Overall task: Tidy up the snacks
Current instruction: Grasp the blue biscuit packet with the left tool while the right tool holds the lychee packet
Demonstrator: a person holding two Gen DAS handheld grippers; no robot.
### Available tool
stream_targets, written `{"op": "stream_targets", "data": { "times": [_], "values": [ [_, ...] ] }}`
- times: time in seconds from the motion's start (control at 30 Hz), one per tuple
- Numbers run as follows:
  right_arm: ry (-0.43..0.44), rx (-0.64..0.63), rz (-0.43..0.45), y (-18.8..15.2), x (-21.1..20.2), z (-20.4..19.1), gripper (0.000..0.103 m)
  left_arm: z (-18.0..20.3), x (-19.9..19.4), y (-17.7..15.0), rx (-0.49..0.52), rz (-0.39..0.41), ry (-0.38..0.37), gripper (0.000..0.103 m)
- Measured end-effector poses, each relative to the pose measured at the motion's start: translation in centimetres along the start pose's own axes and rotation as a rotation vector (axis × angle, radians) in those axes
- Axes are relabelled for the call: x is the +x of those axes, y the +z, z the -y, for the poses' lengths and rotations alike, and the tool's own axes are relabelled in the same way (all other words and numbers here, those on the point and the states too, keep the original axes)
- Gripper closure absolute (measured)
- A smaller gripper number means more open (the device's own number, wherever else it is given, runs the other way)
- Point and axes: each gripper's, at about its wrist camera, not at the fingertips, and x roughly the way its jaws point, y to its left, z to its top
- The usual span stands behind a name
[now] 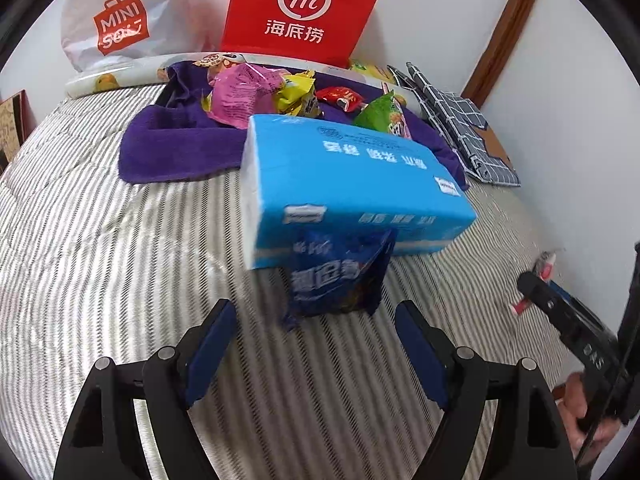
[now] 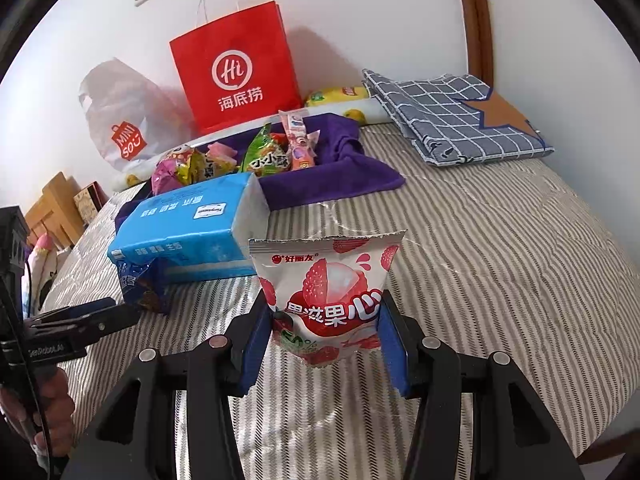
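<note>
My left gripper (image 1: pixel 316 322) is open and empty just behind a dark blue snack bag (image 1: pixel 340 276), which leans against a blue tissue pack (image 1: pixel 352 184) on the striped bed. My right gripper (image 2: pixel 324 328) is shut on a pink and white lychee gummy bag (image 2: pixel 328 292) and holds it upright above the bed. In the right wrist view the blue snack bag (image 2: pixel 140 284) and tissue pack (image 2: pixel 192 224) lie to the left. Several snack packets (image 1: pixel 280 92) lie piled on a purple towel (image 1: pixel 176 144) at the back; they also show in the right wrist view (image 2: pixel 264 152).
A red paper bag (image 1: pixel 296 8) and a white Miniso plastic bag (image 1: pixel 120 20) stand against the wall. A folded checked cloth (image 2: pixel 452 116) lies at the back right. The right gripper's body (image 1: pixel 576 320) shows at the left view's right edge. The wall borders the bed.
</note>
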Motion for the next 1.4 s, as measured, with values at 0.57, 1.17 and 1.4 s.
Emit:
{"op": "stream_targets", "data": {
  "times": [0.57,1.17,1.4],
  "values": [
    [0.02,0.045,-0.018,-0.4,-0.3,3.1,0.052,4.6,3.3,0.8,0.017,0.014,0.3,0.037],
    [0.003,-0.06,-0.061,-0.6,0.6,0.6,0.052,2.5,1.3,0.9,-0.005,0.011,0.262,0.061],
    [-0.009,-0.088,-0.073,-0.8,1.5,-0.1,0.052,0.3,0.0,0.6,-0.04,0.018,0.265,0.061]
  ]
}}
